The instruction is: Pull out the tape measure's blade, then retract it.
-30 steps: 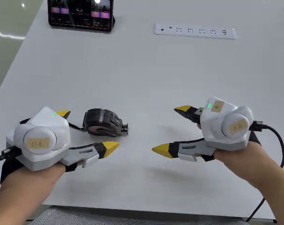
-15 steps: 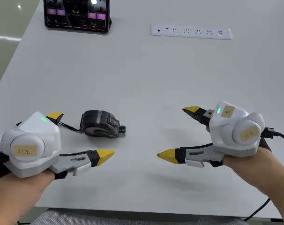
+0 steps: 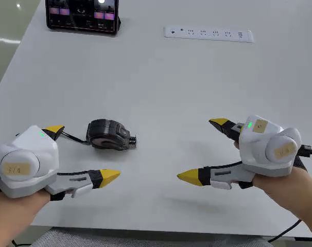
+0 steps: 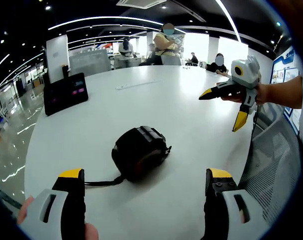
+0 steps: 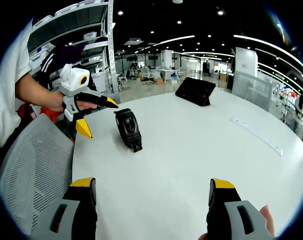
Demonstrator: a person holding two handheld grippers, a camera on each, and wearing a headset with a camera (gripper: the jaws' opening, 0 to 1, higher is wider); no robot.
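Open-plan office, large white table [image 3: 161,77].
Dark ceiling with strip lights [image 4: 91,19], glossy floor [image 3: 6,31], shelving [image 5: 110,35], grey mesh chair [image 5: 26,165]; power strip [image 3: 208,34] and tablet [image 3: 81,13] on the table's far side.

The place reads as a large open-plan office or lab hall. A broad white table [image 3: 161,77] is seen in the head view, with a power strip [image 3: 208,34] laid at one o'clock and a tablet [image 3: 82,14] propped at eleven o'clock. A glossy floor [image 3: 6,31] is seen at ten o'clock. In the left gripper view a black ceiling is crossed by long light strips [image 4: 106,18], and other people [image 4: 164,50] are gathered at twelve o'clock (beyond the table's far edge). In the right gripper view storage shelving [image 5: 91,35] is found at ten o'clock and a grey mesh chair [image 5: 31,165] at eight o'clock.
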